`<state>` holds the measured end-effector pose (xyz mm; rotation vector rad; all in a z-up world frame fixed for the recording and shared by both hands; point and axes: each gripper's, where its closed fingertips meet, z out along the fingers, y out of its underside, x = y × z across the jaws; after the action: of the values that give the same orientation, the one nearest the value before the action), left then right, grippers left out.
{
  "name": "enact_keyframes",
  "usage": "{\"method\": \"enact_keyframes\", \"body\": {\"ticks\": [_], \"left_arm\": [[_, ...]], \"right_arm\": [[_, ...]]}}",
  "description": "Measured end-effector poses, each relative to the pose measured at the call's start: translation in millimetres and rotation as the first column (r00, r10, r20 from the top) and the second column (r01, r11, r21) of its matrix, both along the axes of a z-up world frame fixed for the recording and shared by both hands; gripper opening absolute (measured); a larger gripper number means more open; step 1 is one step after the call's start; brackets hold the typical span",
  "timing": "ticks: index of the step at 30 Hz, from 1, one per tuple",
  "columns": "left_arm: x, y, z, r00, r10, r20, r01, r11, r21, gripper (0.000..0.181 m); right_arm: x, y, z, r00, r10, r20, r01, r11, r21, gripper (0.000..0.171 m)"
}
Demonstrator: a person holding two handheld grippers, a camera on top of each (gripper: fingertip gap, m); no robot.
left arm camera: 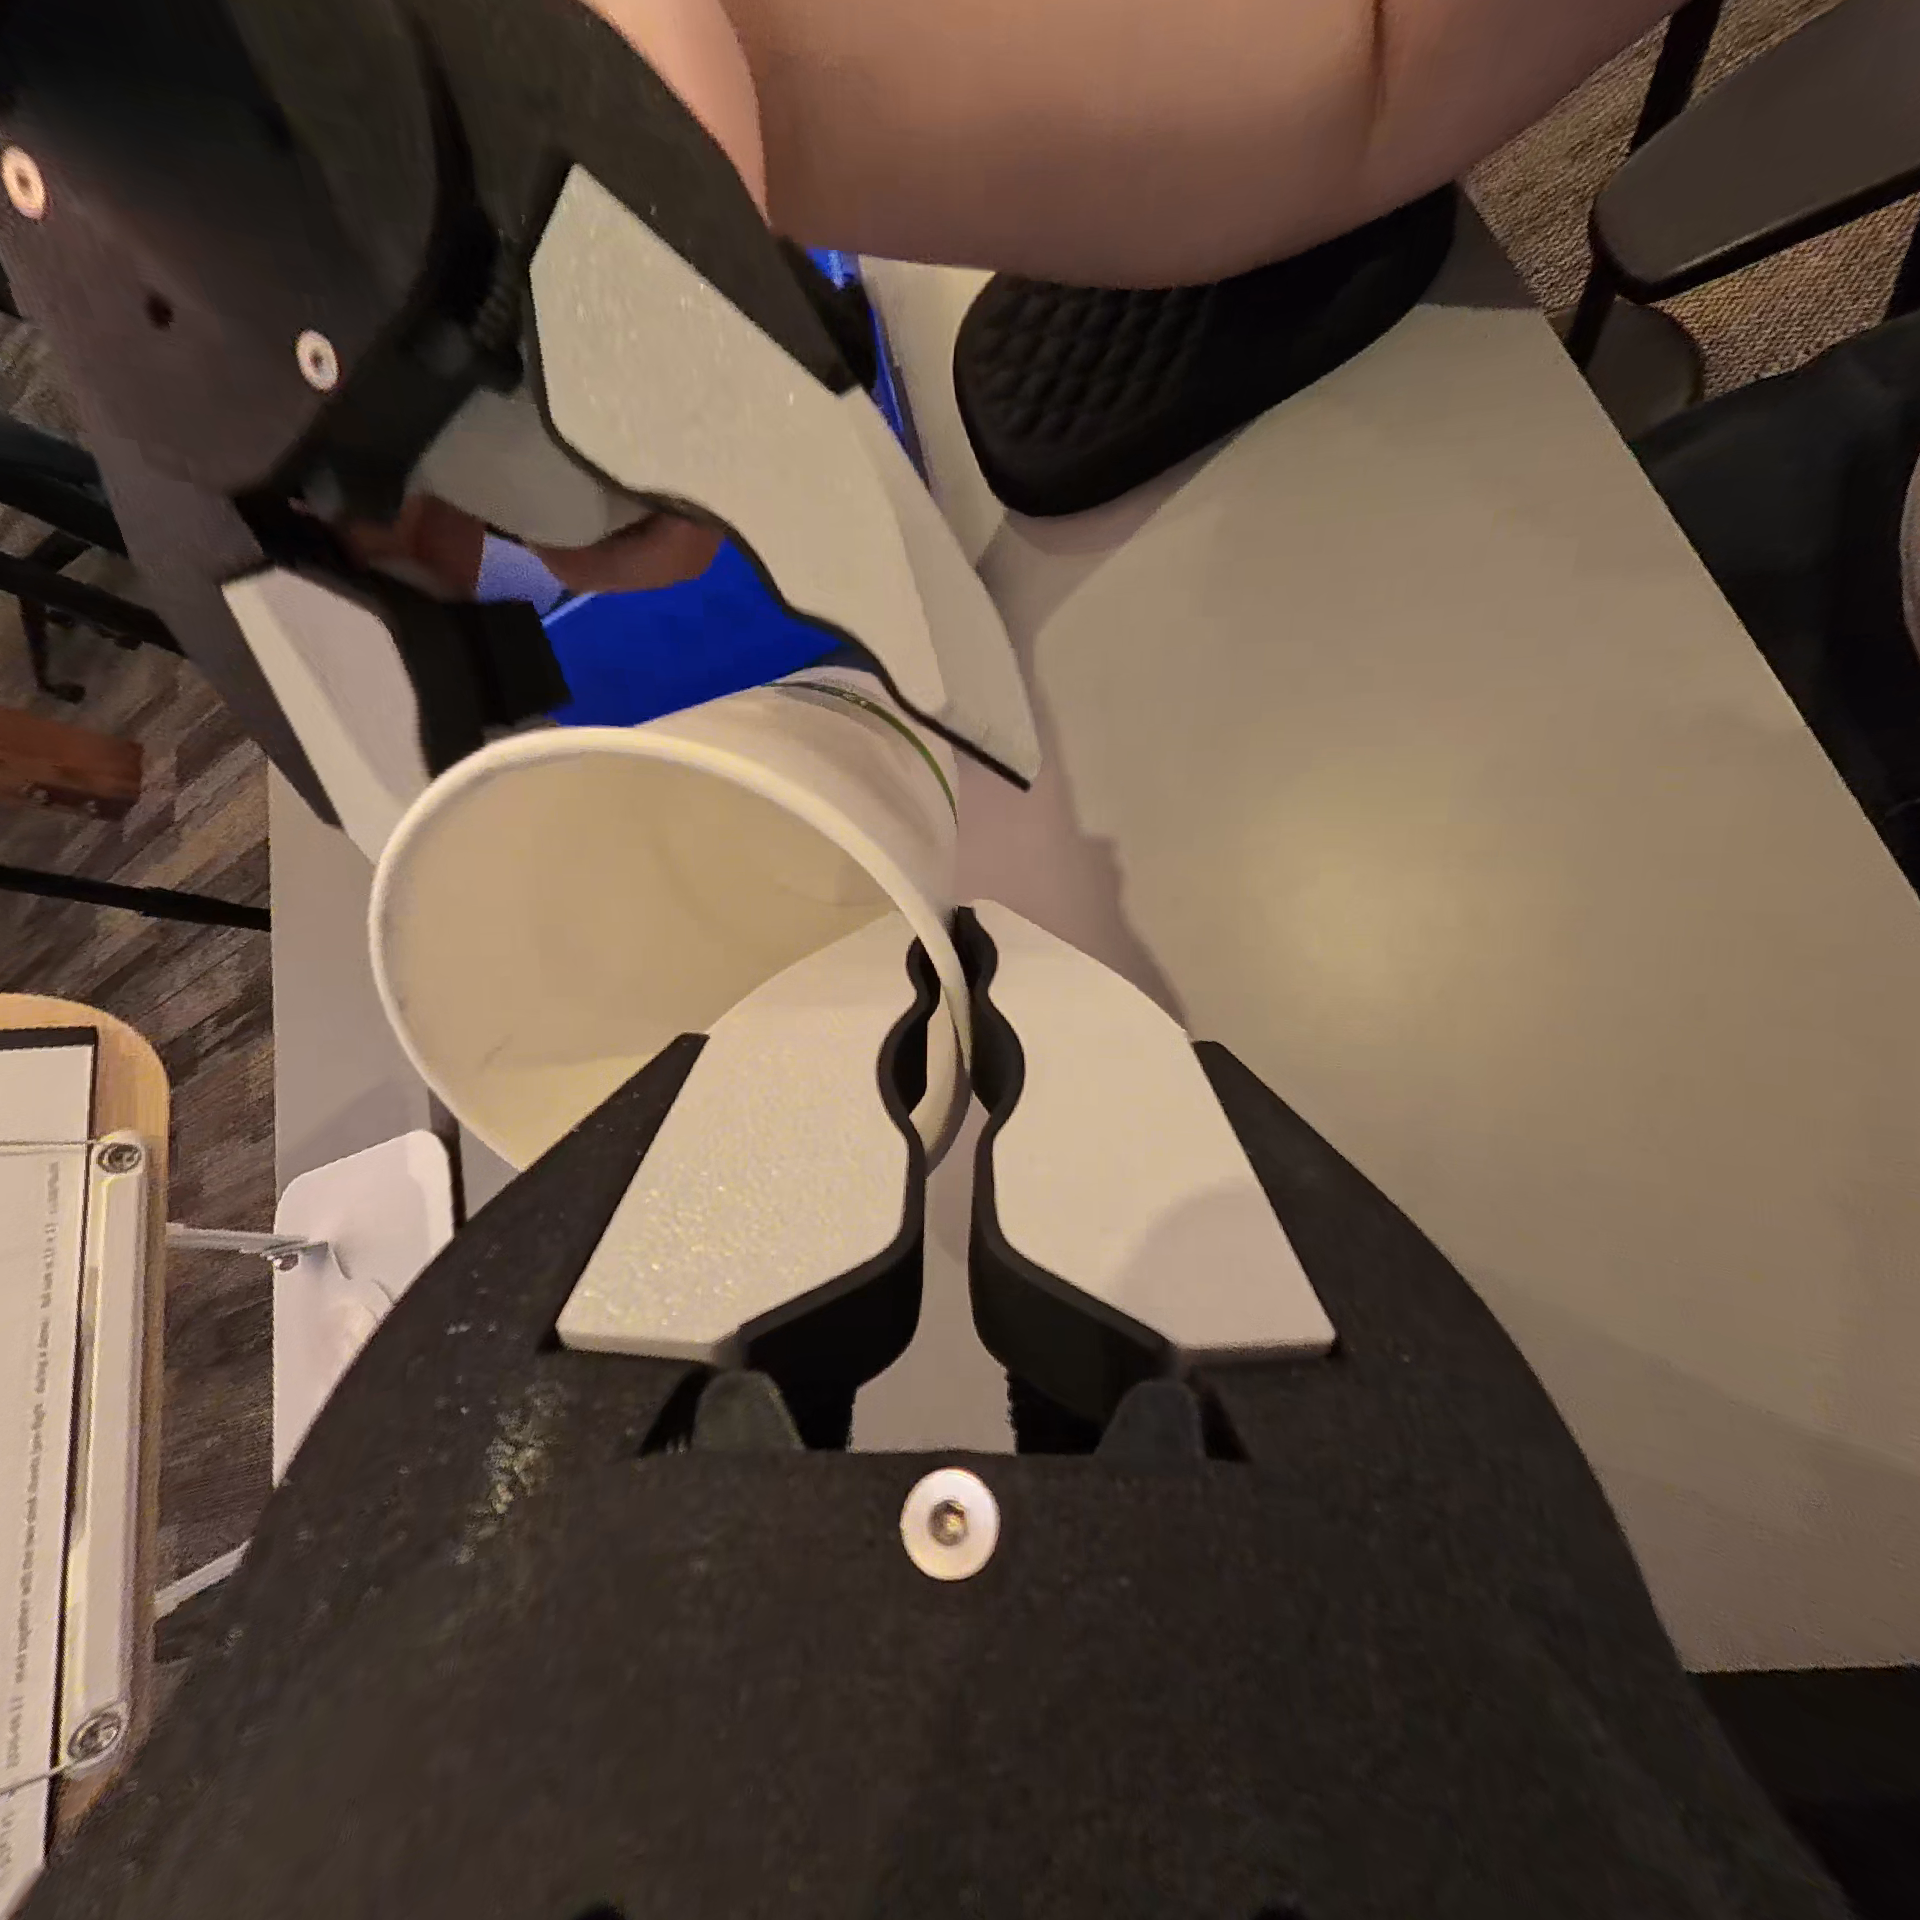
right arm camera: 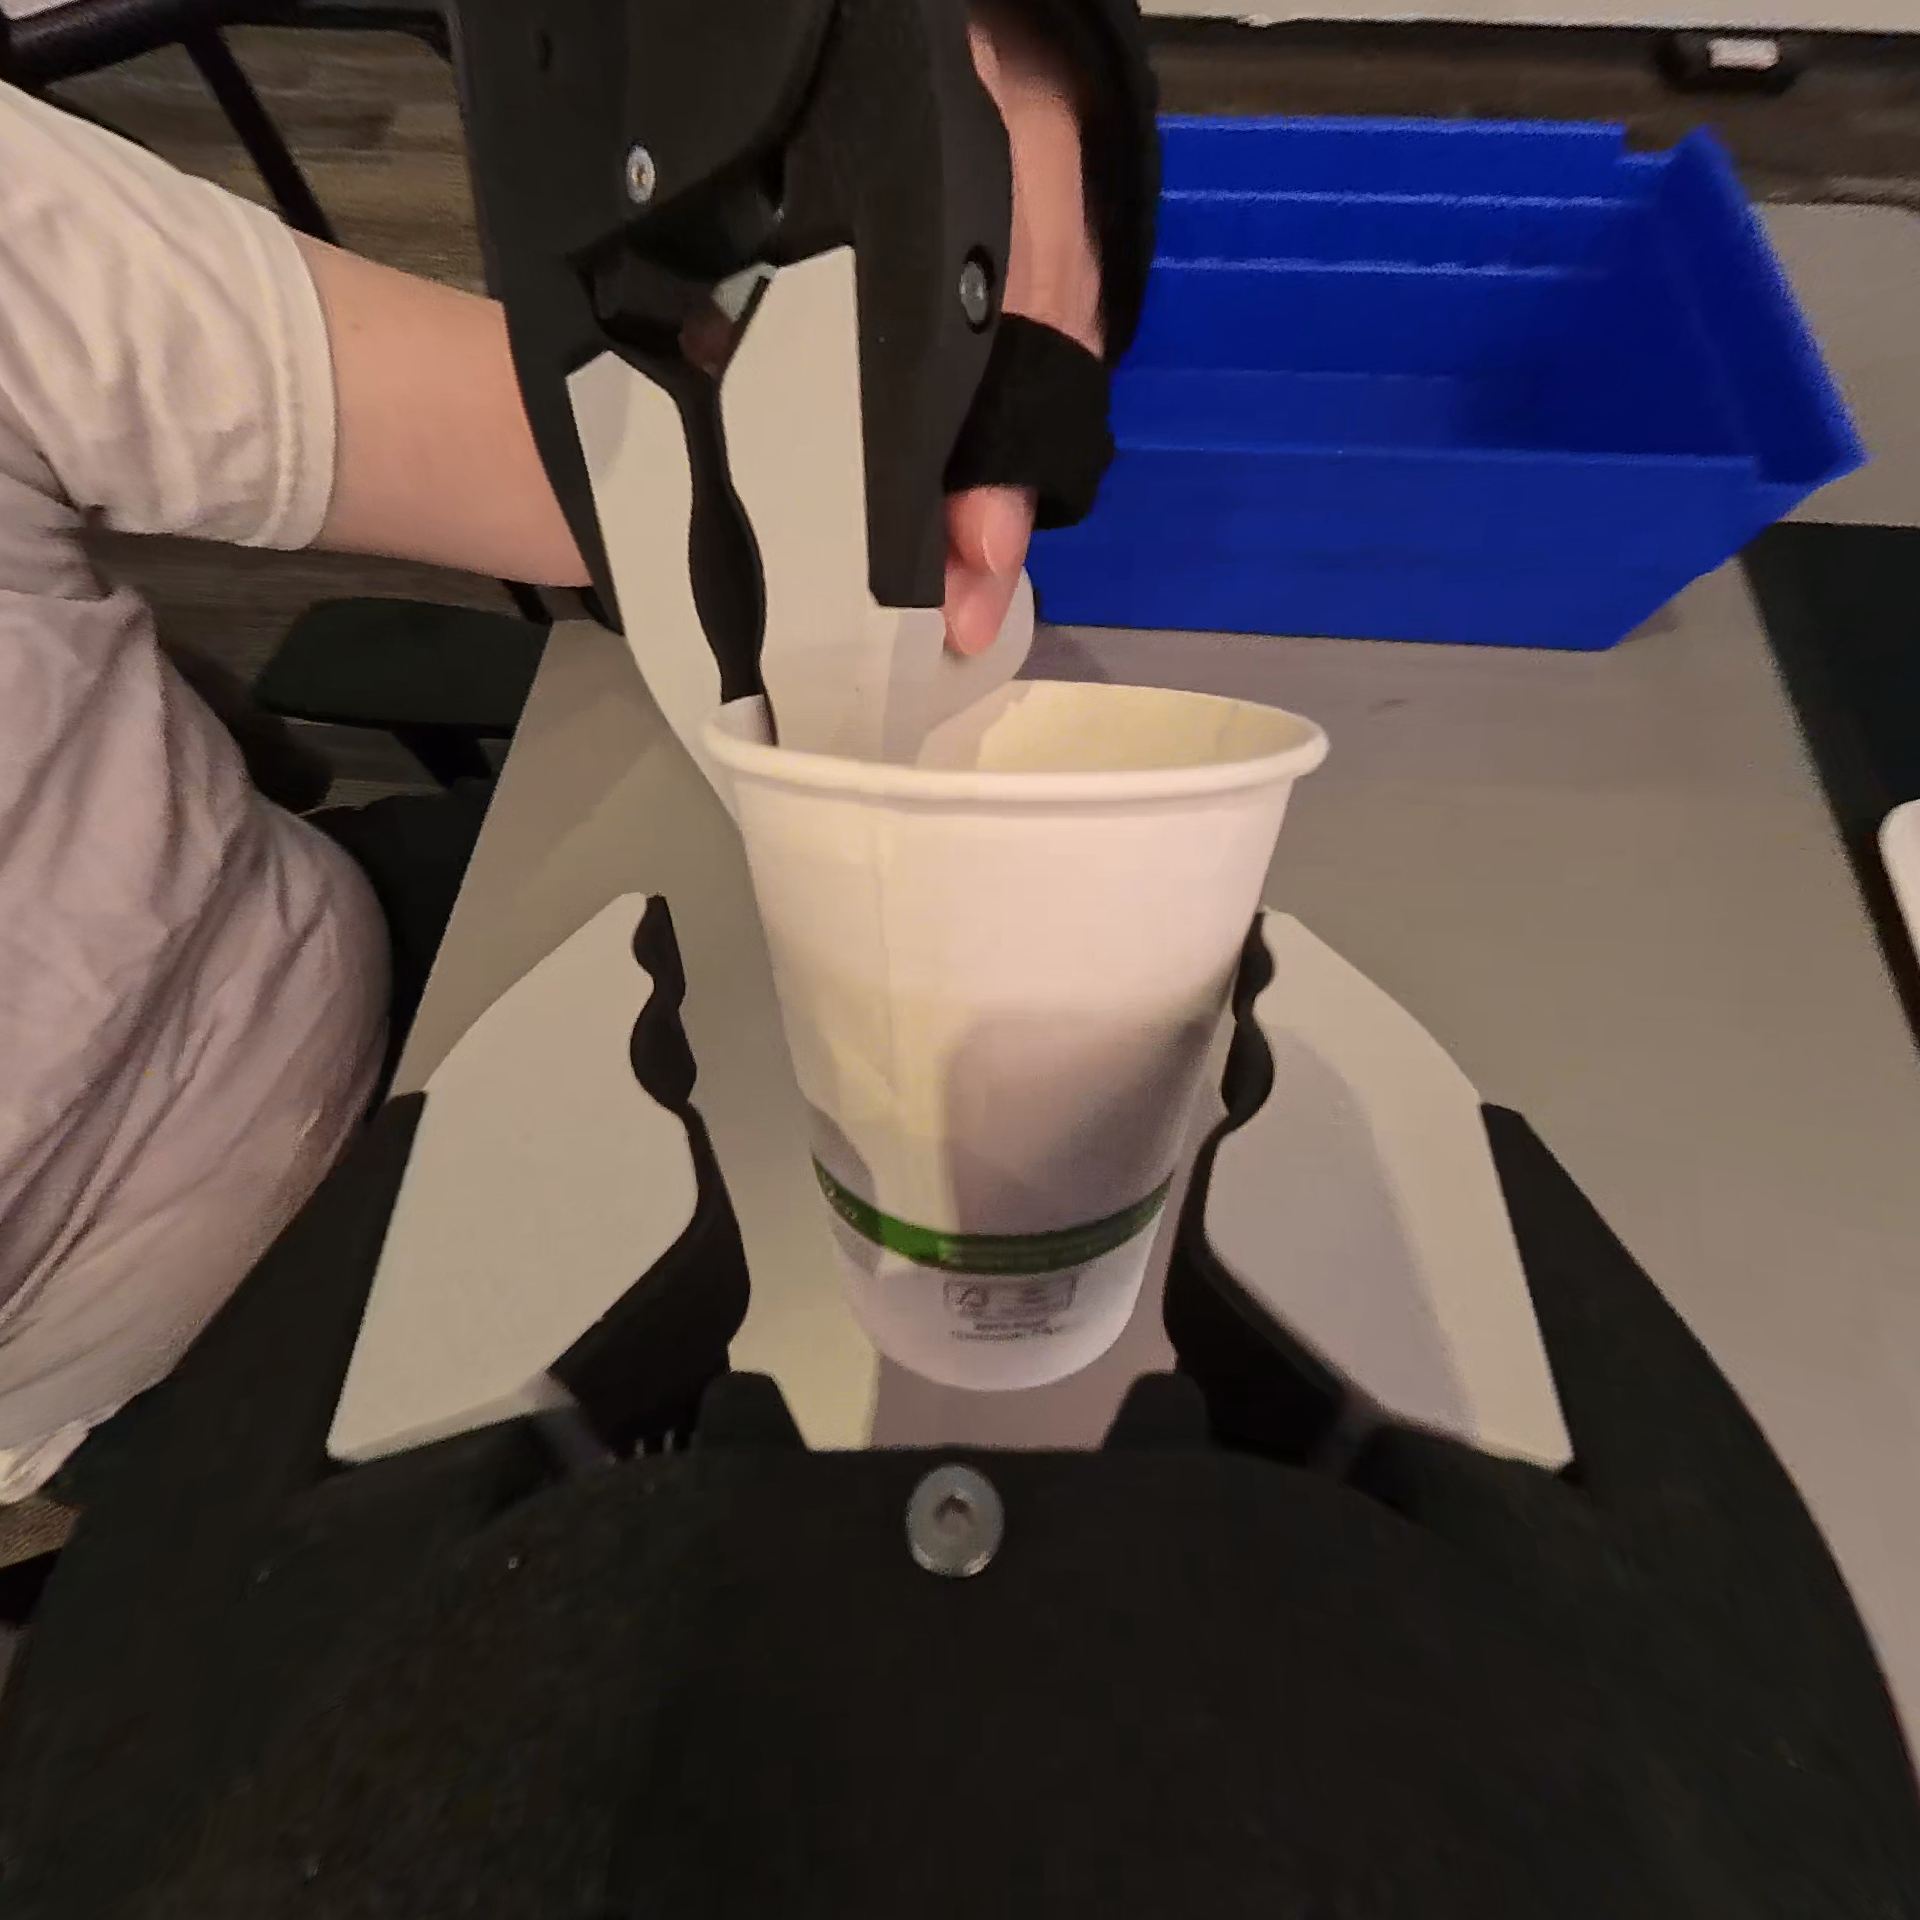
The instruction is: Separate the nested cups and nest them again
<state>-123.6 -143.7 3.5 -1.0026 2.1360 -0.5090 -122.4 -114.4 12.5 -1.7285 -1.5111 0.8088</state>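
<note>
A white paper cup (right arm camera: 1018,987) with a green band near its base is held above the grey table (right arm camera: 1507,935). My left gripper (left arm camera: 961,925) is shut on the cup's rim, one finger inside and one outside; it comes down from above in the right wrist view (right arm camera: 758,717). My right gripper (right arm camera: 956,920) is open around the cup's lower body: its right finger touches the wall, and a gap shows at its left finger. In the left wrist view the cup (left arm camera: 665,914) is tilted with its mouth towards me, and the right gripper's fingers (left arm camera: 790,499) straddle its base. I see no second cup.
A blue plastic bin (right arm camera: 1455,416) stands at the far side of the table. A black textured pad (left arm camera: 1195,364) lies under the person's arm. A wooden board with papers (left arm camera: 104,1351) is at the left. A seated person (right arm camera: 156,831) is close on the left.
</note>
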Motion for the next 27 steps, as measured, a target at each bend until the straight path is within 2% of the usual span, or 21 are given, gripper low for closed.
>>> {"method": "enact_keyframes", "body": {"ticks": [2,11,15,18,20,22,23,24,26,27], "left_arm": [[2,-3,1,1.000,-0.008,0.007,0.008,1.000,0.013,0.002],[1,-7,-1,1.000,-0.006,-0.010,0.006,0.998,0.060,0.004],[1,5,6,0.998,0.052,0.030,-0.055,0.994,0.091,0.035],[-6,19,22,0.989,0.115,0.096,-0.125,0.987,0.099,0.050],[-10,26,41,0.973,0.150,0.176,-0.163,0.985,0.061,0.049],[-12,28,61,0.948,0.162,0.272,-0.168,0.986,0.001,0.048],[-13,27,69,0.937,0.163,0.308,-0.163,0.986,-0.024,0.048],[-15,26,73,0.932,0.160,0.325,-0.154,0.987,-0.042,0.046],[-17,25,74,0.933,0.153,0.326,-0.147,0.988,-0.046,0.046],[-17,25,73,0.934,0.154,0.322,-0.151,0.988,-0.034,0.046]], "right_arm": [[-2,2,-5,1.000,0.004,0.016,-0.004,1.000,-0.001,0.093],[-6,-4,-16,0.997,0.063,0.032,-0.061,0.997,-0.055,0.092],[-3,3,-13,0.999,0.039,0.010,-0.038,0.997,-0.061,0.092],[11,14,-6,1.000,-0.018,-0.001,0.018,0.999,-0.039,0.092],[32,24,9,0.996,-0.085,-0.030,0.085,0.996,0.005,0.092],[67,44,37,0.968,-0.221,-0.118,0.230,0.970,0.077,0.092],[95,63,53,0.922,-0.344,-0.180,0.369,0.920,0.130,0.092],[128,82,71,0.843,-0.470,-0.262,0.520,0.836,0.176,0.092],[205,109,102,0.587,-0.654,-0.478,0.788,0.598,0.149,0.092],[242,116,110,0.443,-0.688,-0.575,0.871,0.482,0.094,0.091]]}}
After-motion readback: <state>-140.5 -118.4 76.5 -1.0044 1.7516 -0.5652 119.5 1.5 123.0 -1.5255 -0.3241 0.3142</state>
